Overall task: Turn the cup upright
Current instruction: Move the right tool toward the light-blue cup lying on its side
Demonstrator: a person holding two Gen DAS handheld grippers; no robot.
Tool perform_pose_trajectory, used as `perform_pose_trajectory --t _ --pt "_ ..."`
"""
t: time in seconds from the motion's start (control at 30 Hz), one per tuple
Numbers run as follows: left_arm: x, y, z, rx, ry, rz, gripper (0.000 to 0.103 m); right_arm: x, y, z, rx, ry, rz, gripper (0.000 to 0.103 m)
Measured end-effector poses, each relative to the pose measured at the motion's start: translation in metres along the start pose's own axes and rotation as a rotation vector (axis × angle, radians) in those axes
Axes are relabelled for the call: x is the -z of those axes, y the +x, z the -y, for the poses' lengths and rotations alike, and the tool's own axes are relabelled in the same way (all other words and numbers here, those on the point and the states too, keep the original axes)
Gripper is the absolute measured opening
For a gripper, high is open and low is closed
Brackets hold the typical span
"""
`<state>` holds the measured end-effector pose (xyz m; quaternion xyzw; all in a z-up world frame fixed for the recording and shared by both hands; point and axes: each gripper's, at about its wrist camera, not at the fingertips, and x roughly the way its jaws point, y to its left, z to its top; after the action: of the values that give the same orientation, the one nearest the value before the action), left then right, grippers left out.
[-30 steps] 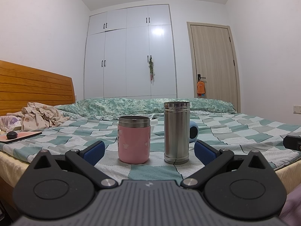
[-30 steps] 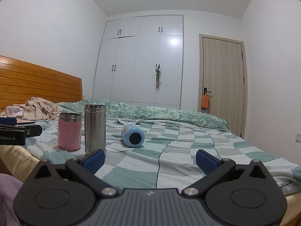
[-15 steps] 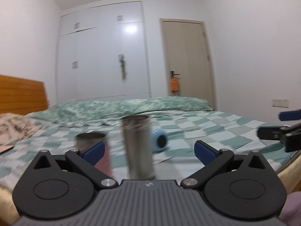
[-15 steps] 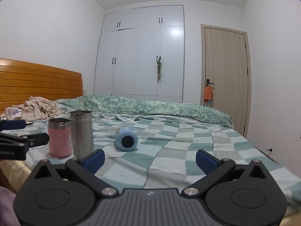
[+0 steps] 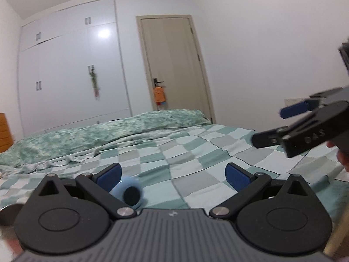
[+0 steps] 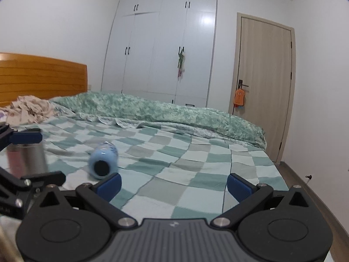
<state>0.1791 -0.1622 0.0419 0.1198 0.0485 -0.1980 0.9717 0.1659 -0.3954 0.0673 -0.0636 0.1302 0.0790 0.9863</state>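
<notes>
- Cup (image 5: pixel 130 193) lies on its side at seven o'clock in the left wrist view, beside the spread, empty left gripper (image 5: pixel 173 173).
- Right wrist view: cup (image 6: pixel 103 163) at nine o'clock, right gripper (image 6: pixel 174 182) agape, empty; flip not begun.

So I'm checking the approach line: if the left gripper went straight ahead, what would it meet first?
Probably just the checked bedspread. The left gripper is open, and the blue cup lies off-line beside its left finger, though depth is unclear.
</notes>
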Motion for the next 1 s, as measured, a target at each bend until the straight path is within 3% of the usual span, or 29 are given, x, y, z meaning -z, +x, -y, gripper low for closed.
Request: perform_pose_trajectory --t 0.23,0.53,0.67,1.0 --pt "0.004 0.062 -0.01 0.026 -0.019 -0.048 0.103 -0.009 0.071 0.016 -0.038 0.017 -0.058 0.103" --pt "0.014 0.1 -0.045 -0.018 -0.039 -0.124 0.103 -0.017 0.143 -0.002 -0.122 0.0 -0.101 0.103" --pt "0.016 0.103 -0.054 -0.027 -0.075 -0.142 0.103 -0.017 0.155 -0.01 -0.142 -0.003 -0.104 0.103" --pt "0.016 0.104 -0.052 -0.09 -0.048 -0.144 0.103 -0.019 0.168 -0.021 -0.189 -0.005 -0.124 0.103"
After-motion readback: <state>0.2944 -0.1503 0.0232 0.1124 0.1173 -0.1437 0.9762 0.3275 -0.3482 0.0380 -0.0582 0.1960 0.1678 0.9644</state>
